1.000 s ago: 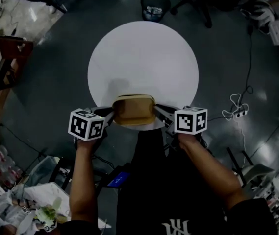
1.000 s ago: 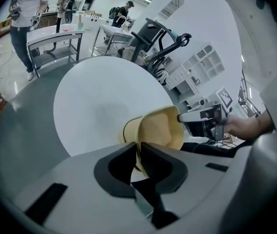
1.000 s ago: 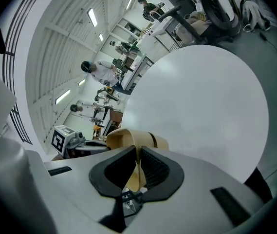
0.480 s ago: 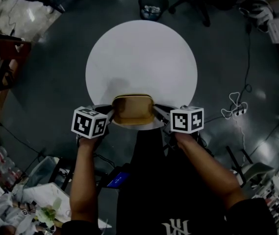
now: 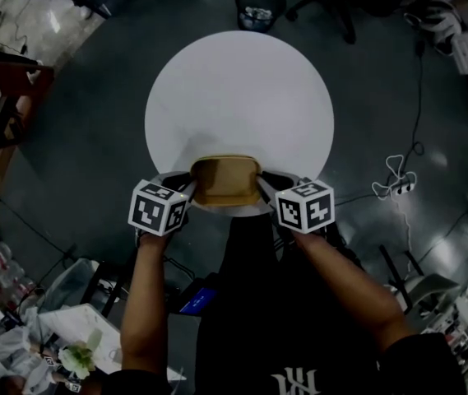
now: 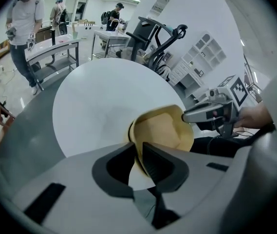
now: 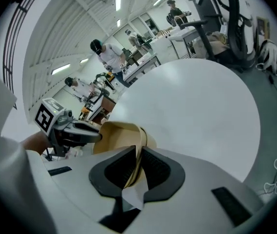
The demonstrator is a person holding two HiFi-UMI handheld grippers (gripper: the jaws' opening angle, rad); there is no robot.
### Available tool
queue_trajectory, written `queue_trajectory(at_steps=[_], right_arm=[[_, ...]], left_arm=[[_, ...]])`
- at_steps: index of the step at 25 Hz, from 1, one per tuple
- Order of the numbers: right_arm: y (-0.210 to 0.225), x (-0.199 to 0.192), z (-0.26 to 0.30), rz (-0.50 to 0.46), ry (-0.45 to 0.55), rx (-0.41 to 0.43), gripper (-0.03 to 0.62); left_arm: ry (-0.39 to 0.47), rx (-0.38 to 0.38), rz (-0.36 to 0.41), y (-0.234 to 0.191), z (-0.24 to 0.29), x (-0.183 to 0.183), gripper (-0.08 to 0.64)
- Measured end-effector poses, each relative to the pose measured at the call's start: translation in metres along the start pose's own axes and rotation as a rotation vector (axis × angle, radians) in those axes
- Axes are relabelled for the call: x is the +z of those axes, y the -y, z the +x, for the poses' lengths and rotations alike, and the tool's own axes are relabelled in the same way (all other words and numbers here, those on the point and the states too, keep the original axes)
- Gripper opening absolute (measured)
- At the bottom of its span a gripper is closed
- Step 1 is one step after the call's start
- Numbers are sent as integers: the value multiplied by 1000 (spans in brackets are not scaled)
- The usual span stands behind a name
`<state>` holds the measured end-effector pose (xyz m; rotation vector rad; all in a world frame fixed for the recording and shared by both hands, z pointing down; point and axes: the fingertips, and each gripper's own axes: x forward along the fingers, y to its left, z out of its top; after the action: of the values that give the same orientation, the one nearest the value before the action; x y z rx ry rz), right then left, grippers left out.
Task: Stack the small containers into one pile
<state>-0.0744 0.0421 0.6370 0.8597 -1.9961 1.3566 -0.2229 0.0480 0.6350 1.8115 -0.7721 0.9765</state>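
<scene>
Room: open workshop, dark glossy floor (image 5: pixel 85 138). Waste bin (image 5: pixel 260 8) beyond the far side of the table, power strip and cable (image 5: pixel 394 183) on the floor to the right. Workbenches and people (image 7: pixel 110 55) in the background.

Tabletop (image 5: pixel 242 89): round, white, smooth, nothing else standing on it. Looks slick, so a light thing would likely slide if nudged.

Containers (image 5: pixel 226 179): tan and shallow with rounded corners, at the near edge of the tabletop between the two grippers. The right gripper view shows doubled rim lines, so probably more than one nested. Count unclear. Cannot tell whether the base rests on the tabletop or is lifted off it.

Handling, as judged: thin wall, light, likely pulp or thin plastic, with some give. The rim is the natural hold. A hard squeeze would probably buckle it, and one-sided lifting could let nested pieces slip apart.

Left hand-held gripper (image 6: pixel 139 155): jaws closed down to a narrow slit, pinching the container's left rim, one jaw inside the wall and one outside.

Right hand-held gripper (image 7: pixel 137 167): same on the opposite rim, with the thin wall edge-on between the dark pads and clamped.

The two holds sit across from each other, which looks balanced.
</scene>
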Motion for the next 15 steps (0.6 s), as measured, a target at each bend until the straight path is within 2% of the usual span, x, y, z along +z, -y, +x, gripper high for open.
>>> queue_trajectory(at_steps=[6, 15], right_arm=[[-6, 2, -1, -179, 17, -55, 58], [-7, 13, -13, -223, 95, -59, 61]], left_arm=[[54, 49, 56, 1, -3, 1, 63], [127, 74, 57, 1, -16, -3, 66]])
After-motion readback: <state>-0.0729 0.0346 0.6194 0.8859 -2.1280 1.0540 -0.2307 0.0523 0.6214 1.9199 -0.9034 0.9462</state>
